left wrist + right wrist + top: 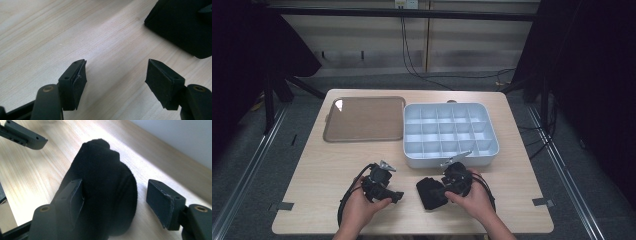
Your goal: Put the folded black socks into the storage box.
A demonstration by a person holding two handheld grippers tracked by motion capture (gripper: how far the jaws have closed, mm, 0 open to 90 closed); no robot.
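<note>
Now the right gripper (113, 200), jaws wide, straddles a folded black sock (105, 187) at six o'clock on the table (312, 170). It looks soft and light; pinch its bunched middle. The left gripper (116, 77) gapes empty at seven.

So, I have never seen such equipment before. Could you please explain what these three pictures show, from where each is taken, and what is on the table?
A person sits at a wooden table and holds a hand-operated gripper in each hand. The high view looks down from above: left gripper, right gripper. The other two pictures come from cameras riding on the grippers, looking along their black fingers.

On the table lie a brown tray, a white box with many empty compartments, and a black folded cloth.

Nothing is held yet. Both grippers are open. The right one has the black cloth between its fingers, not clamped.
</note>
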